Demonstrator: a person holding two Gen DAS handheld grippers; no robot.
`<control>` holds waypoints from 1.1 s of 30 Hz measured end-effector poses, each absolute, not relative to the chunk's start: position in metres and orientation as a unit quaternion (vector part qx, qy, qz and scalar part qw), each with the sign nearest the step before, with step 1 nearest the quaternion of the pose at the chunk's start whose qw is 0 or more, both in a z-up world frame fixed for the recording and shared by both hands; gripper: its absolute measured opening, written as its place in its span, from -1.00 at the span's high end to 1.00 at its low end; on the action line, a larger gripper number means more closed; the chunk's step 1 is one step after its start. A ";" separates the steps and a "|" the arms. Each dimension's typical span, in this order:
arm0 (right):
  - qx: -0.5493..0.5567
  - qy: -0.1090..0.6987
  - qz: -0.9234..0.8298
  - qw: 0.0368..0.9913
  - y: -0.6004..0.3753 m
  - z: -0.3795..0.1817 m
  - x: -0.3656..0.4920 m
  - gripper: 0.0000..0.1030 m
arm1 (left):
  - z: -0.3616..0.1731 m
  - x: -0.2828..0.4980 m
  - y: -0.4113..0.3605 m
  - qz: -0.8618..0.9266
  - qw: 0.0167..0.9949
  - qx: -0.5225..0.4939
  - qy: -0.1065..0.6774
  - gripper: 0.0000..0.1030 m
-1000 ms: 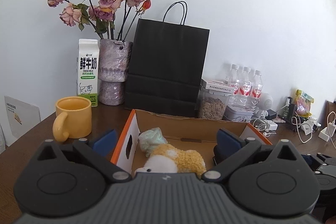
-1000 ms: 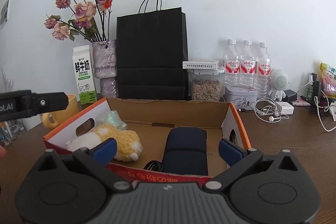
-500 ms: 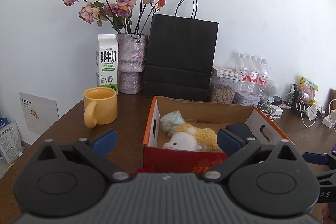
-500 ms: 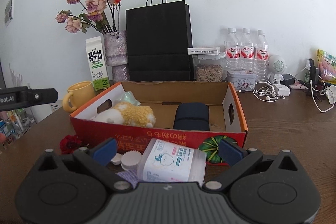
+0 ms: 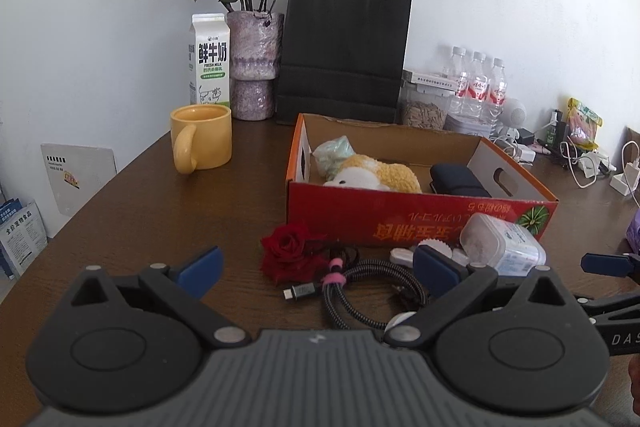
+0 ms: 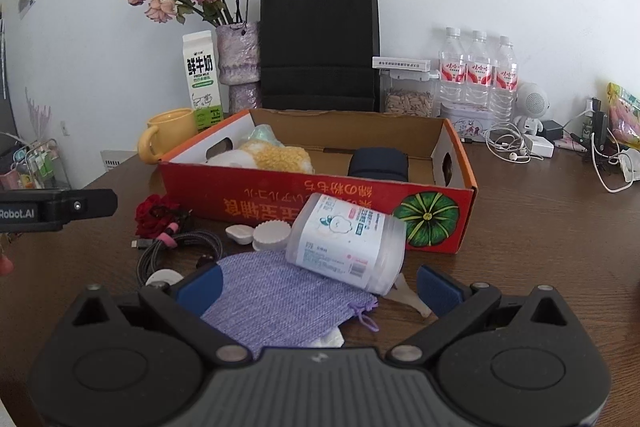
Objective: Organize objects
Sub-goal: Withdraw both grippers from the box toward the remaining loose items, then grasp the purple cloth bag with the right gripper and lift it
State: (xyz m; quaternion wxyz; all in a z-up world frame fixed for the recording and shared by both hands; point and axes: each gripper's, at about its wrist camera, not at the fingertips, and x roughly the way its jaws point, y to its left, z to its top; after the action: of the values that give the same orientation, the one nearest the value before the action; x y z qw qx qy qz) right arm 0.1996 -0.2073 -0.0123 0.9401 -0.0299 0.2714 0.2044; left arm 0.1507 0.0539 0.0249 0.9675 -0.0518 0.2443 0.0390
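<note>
Fingers on both our left gripper and right gripper gape wide, holding nothing. Loose clutter waits on the worktop: cable, pouch, jar, all before the box. We should straddle one item squarely, then lift it over the wall.

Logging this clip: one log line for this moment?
left gripper: open, empty | right gripper: open, empty | box: plush, case inside | cable, jar: outside
</note>
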 end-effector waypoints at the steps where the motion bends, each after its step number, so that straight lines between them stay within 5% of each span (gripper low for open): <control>1: -0.032 0.275 0.208 0.938 -0.205 -0.015 0.199 -1.00 | 0.023 0.148 0.054 0.036 0.967 -0.052 0.245 -1.00; 10: -0.053 0.306 0.239 0.920 -0.176 -0.033 0.215 -1.00 | 0.014 0.142 0.054 0.029 0.965 -0.043 0.257 -1.00; 18: -0.032 0.335 0.259 0.905 -0.175 -0.048 0.232 -0.77 | 0.006 0.143 0.065 0.038 0.960 -0.058 0.270 -1.00; 33: 0.012 0.312 0.281 0.908 -0.191 -0.039 0.224 0.21 | 0.001 0.144 0.064 0.035 0.958 -0.061 0.278 -1.00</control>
State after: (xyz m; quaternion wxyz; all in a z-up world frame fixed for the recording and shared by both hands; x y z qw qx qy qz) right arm 0.2237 -0.1905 -0.0395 0.9075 0.0116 0.3117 0.2812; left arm 0.1443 0.0636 0.0009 0.9581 -0.0609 0.2778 0.0354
